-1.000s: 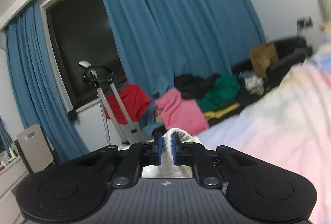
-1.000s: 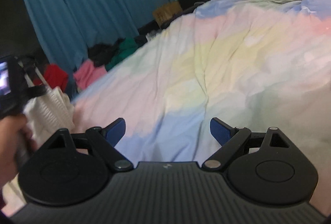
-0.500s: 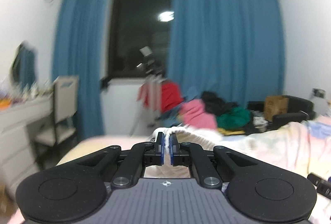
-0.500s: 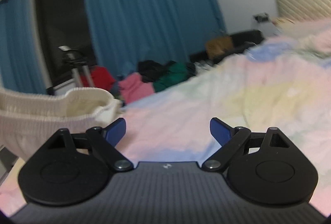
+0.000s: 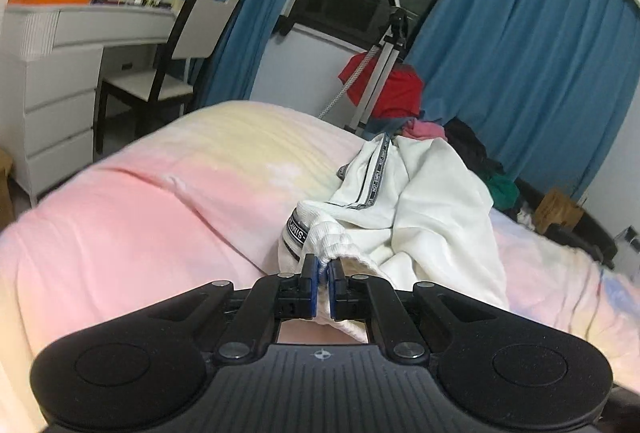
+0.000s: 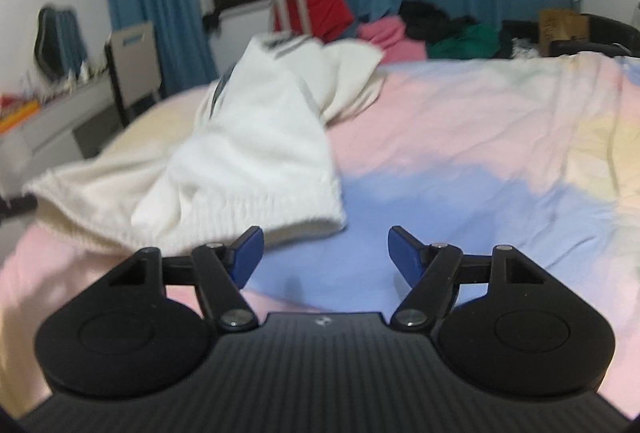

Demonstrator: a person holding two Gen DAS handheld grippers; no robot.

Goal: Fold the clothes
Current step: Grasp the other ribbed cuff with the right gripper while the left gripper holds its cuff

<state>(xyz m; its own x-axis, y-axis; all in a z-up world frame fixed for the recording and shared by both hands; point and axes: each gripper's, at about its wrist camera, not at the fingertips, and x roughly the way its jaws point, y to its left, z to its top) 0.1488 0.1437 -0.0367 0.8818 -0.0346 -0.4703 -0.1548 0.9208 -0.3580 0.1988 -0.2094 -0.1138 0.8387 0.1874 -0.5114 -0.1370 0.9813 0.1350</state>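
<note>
The left gripper [image 5: 323,275] pinches the white sweater [image 5: 420,201] by its ribbed hem, mid-frame on the bed [image 5: 132,209]. The right gripper [image 6: 325,251], empty, has just been closing; it should grab the hem's free corner and pull flat.

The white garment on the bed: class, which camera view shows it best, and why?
The left wrist view shows the white garment best: sharp, with its striped lettered tape and ribbed hem readable, the hem pinched in the left gripper. The right wrist view shows it blurred, lying ahead of the open right gripper.
</note>
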